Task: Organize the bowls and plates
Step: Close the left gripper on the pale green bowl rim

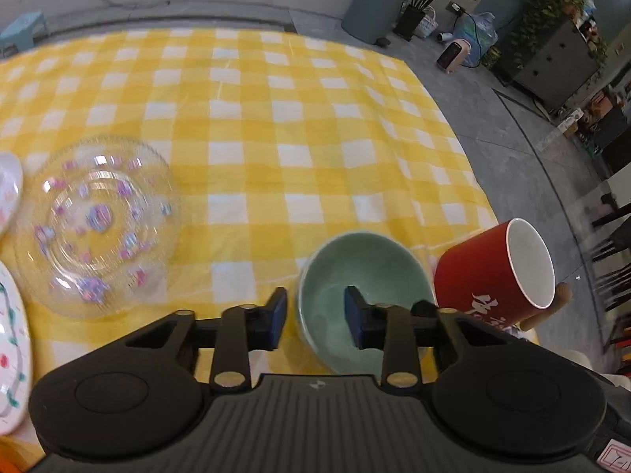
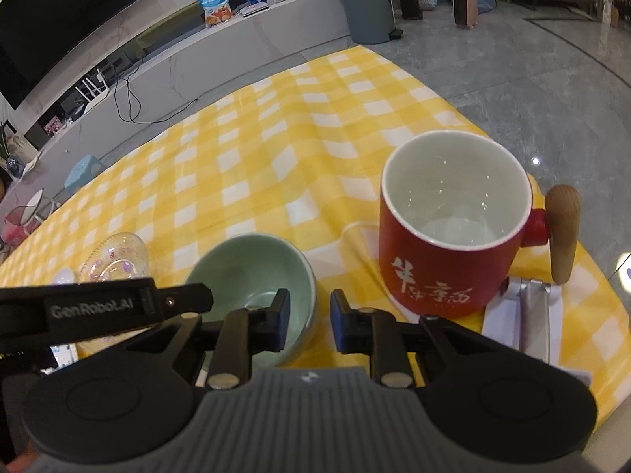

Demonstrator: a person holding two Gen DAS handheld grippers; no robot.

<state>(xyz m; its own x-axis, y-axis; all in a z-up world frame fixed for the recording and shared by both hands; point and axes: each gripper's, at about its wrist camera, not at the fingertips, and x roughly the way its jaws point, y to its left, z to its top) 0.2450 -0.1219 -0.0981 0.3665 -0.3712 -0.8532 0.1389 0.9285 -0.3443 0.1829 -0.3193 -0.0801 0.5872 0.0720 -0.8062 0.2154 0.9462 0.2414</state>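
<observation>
A pale green bowl point(image 1: 363, 276) sits on the yellow checked tablecloth point(image 1: 276, 118). My left gripper point(image 1: 314, 321) is open, its jaws straddling the bowl's left rim, one finger inside and one outside. My right gripper point(image 2: 309, 325) is open, its jaws straddling the right rim of the same bowl point(image 2: 252, 268). A clear glass plate point(image 1: 98, 224) with purple and pink spots lies left of the bowl; it also shows in the right wrist view point(image 2: 114, 262). White patterned plates point(image 1: 10, 347) lie at the left edge.
A red mug point(image 1: 493, 276) with a wooden handle stands right of the bowl, close to the table's right edge; it also shows in the right wrist view point(image 2: 453, 228). A silver stand point(image 2: 528, 315) lies below the mug. The left gripper's body point(image 2: 98, 307) crosses the right wrist view.
</observation>
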